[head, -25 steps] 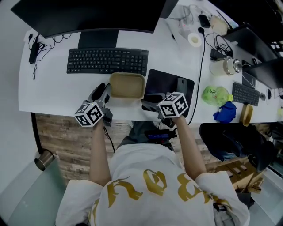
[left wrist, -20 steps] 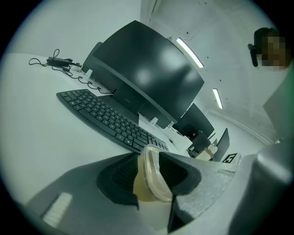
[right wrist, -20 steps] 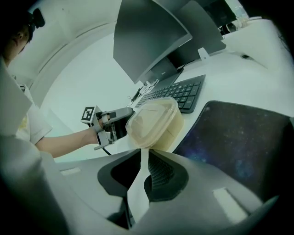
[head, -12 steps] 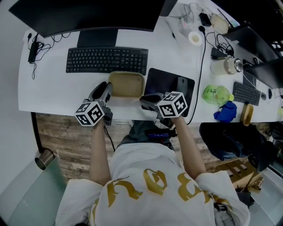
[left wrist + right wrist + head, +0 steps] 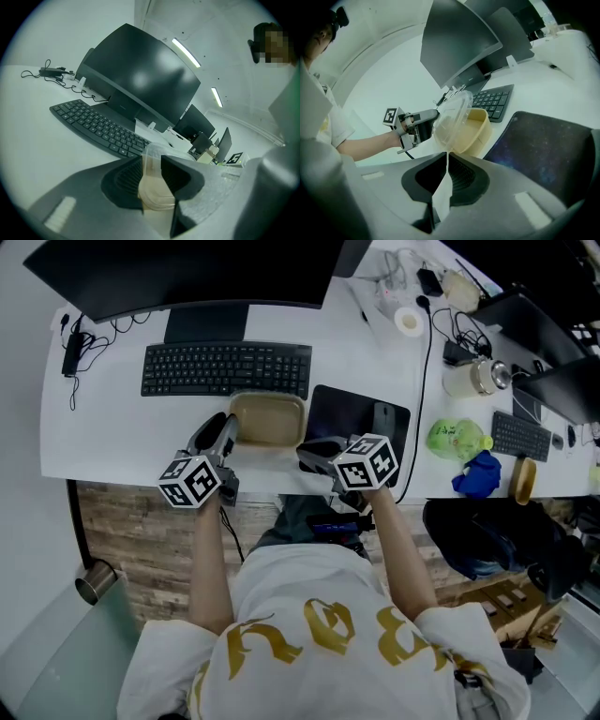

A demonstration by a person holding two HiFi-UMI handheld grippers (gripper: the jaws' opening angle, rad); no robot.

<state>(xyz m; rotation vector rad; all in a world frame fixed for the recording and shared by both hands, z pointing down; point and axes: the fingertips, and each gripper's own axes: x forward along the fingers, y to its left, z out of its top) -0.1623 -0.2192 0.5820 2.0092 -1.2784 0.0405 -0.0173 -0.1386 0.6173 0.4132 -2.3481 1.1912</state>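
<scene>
A beige food container stands on the white desk in front of the keyboard. My left gripper is shut on the container's left rim, pinched between the jaws. My right gripper is shut on the edge of the clear plastic lid. The lid stands tilted up off the beige container, open on my right gripper's side. The left gripper shows beyond the lid in the right gripper view.
A dark mouse pad with a mouse lies right of the container. A large monitor stands behind the keyboard. Cables, a tape roll, a jar and a green bag sit at the right.
The clear lid has lifted off the beige container on the right gripper's side and now tilts upward. The left gripper still holds the container's rim.
</scene>
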